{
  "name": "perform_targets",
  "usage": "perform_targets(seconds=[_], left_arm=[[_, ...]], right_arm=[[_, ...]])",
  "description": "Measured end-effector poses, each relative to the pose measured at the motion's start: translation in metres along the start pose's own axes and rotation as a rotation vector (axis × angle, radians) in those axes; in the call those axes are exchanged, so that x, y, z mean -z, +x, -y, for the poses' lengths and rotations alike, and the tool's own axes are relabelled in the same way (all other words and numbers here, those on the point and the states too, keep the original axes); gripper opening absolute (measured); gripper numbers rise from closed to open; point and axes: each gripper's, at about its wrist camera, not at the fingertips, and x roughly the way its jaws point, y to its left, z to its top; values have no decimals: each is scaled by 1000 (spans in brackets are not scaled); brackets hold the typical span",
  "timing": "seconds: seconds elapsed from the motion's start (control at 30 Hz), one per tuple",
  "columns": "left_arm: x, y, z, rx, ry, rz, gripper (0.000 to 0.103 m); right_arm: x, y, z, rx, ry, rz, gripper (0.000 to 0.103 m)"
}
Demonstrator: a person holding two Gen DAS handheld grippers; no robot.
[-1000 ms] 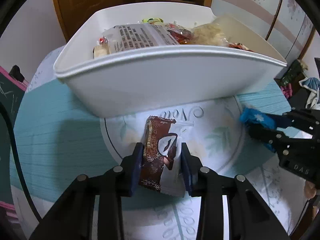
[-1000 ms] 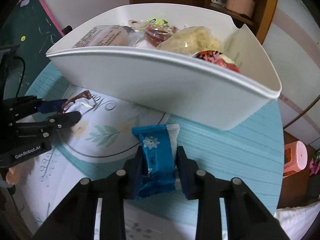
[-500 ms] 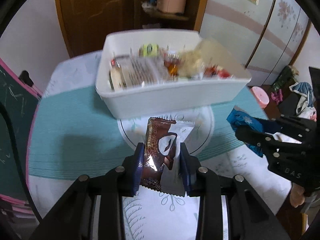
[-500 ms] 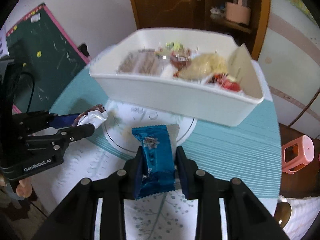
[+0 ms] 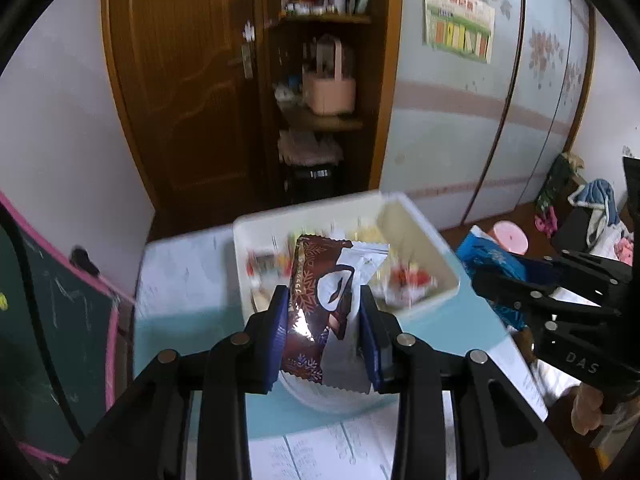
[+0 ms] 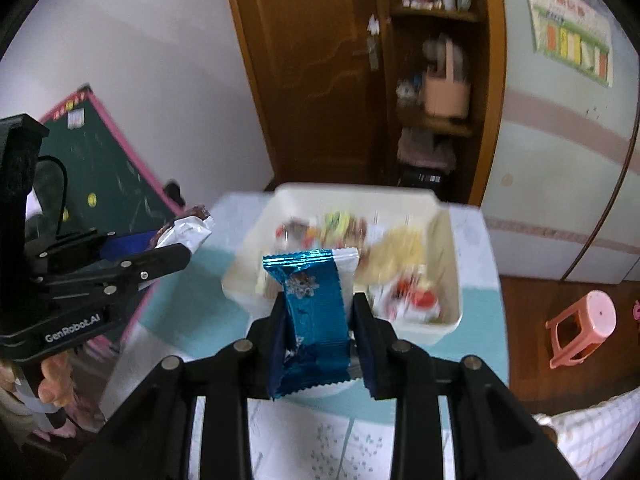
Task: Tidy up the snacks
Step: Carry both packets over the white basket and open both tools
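**Now, two packets aloft: how to land them in the bin**

Both tools are loaded. The left gripper (image 5: 324,320) is clamped on the brown snack packet (image 5: 320,304); the right gripper (image 6: 316,320) pinches the blue snack packet (image 6: 314,312). Each packet hangs above the table (image 5: 180,280), with the white bin (image 6: 444,328) at 12 o'clock, already holding blurred snacks. To do this well, I judge, carry each packet fully over the rim before letting go, one at a time, aiming for the gaps between what lies inside.
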Motion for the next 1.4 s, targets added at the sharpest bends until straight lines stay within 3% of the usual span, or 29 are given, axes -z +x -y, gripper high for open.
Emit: perform_targets(seconds=[0.3, 0.47, 0.8, 1.1, 1.27, 1.33, 1.4], left_arm=[[-75, -33, -7, -71, 23, 102, 31], [-103, -21, -15, -85, -3, 120, 31], [-106, 55, -25, -89, -33, 67, 31], [-96, 132, -37, -78, -89, -8, 32], [-88, 160, -39, -86, -103, -49, 34], [-86, 166, -39, -106, -104, -54, 44], [-85, 169, -39, -127, -103, -46, 77]], right_arm=[[-82, -42, -2, 75, 10, 135, 31], [-111, -31, 1, 89, 34, 123, 31], [-131, 21, 18, 133, 76, 63, 31], [-117, 96, 29, 171, 91, -57, 32], [-108, 117, 38, 183, 108, -93, 33], [-106, 124, 42, 161, 126, -106, 34], [-104, 133, 44, 158, 137, -125, 41]])
